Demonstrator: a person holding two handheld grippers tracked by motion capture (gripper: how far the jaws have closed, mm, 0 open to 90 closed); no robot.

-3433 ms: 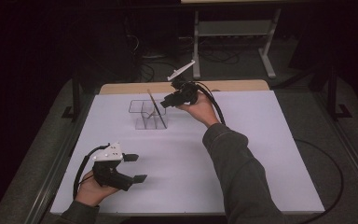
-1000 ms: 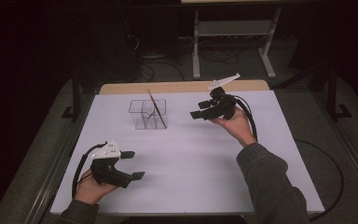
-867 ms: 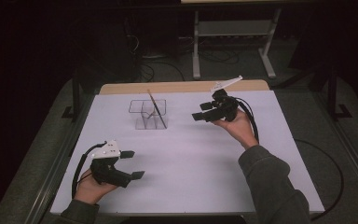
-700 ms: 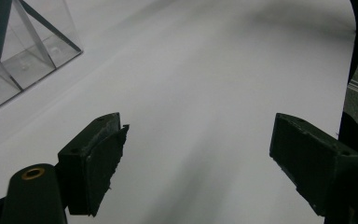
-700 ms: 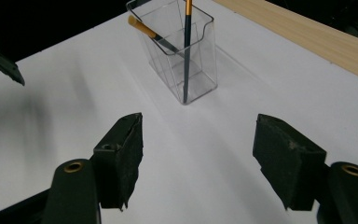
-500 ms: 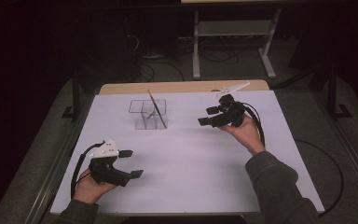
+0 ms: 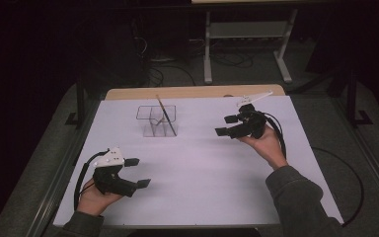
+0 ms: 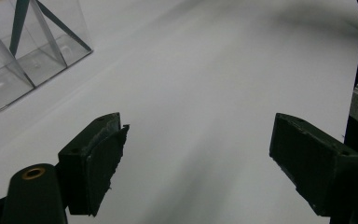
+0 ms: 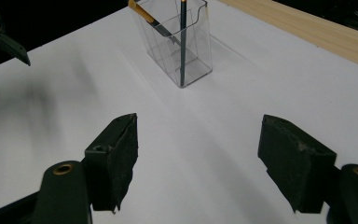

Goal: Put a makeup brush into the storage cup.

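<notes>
A clear plastic holder [image 7: 154, 124] stands at the back left of the white table [image 7: 197, 173]. A thin pencil [image 7: 163, 111] leans in it. In the right gripper view the holder [image 9: 193, 51] keeps a dark pencil [image 9: 183, 42] and a yellow one [image 9: 142, 11]. My right gripper [image 7: 223, 125] hovers to the right of the holder, apart from it, pointing left. Its jaws [image 9: 198, 158] have just been opening and nothing is between them. My left gripper [image 7: 139, 172] rests near the front left, open and empty [image 8: 196, 158], with the holder [image 8: 32, 51] far ahead of it.
A wooden strip [image 7: 192, 92] runs along the table's far edge. Beyond it stand a metal frame [image 7: 246, 34] and floor cables. A cable [image 7: 276, 128] trails from the right gripper over the wrist. Bare white surface lies between the two hands.
My right hand has drawn away from the holder, moving right and slightly toward the near side, with its jaws wider. The left hand has stayed put.
</notes>
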